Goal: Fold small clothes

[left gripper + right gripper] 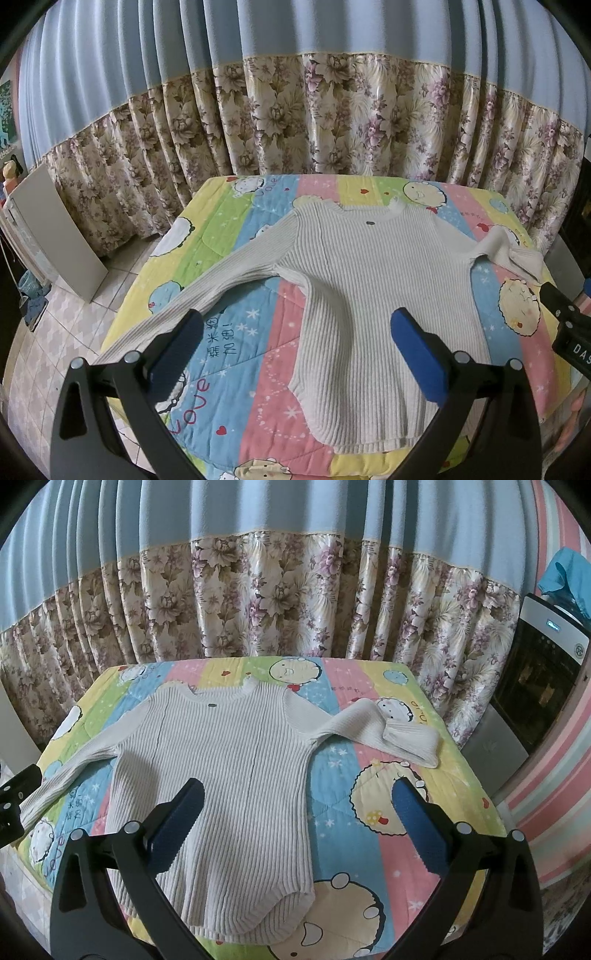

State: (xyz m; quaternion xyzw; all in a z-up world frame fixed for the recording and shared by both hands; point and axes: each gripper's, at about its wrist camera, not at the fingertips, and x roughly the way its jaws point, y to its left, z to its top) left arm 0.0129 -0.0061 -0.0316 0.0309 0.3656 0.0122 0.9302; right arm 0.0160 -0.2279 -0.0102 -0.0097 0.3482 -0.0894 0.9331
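A cream ribbed sweater (pixel 373 295) lies flat, front up, on a colourful cartoon quilt (pixel 258 369); it also shows in the right wrist view (pixel 229 775). Its left sleeve (pixel 207 295) stretches out toward the quilt's left edge. Its right sleeve (pixel 388 734) is bent back on itself near the right edge. My left gripper (pixel 297 328) is open and empty, hovering above the sweater's lower left side. My right gripper (pixel 297 805) is open and empty above the sweater's lower right side. Each gripper shows at the edge of the other's view.
The quilt (pixel 388 830) covers a table standing against a blue and floral curtain (pixel 295 110). A white board (pixel 62 236) leans on the tiled floor at left. A dark appliance (pixel 543 672) stands at right beside a pink striped wall.
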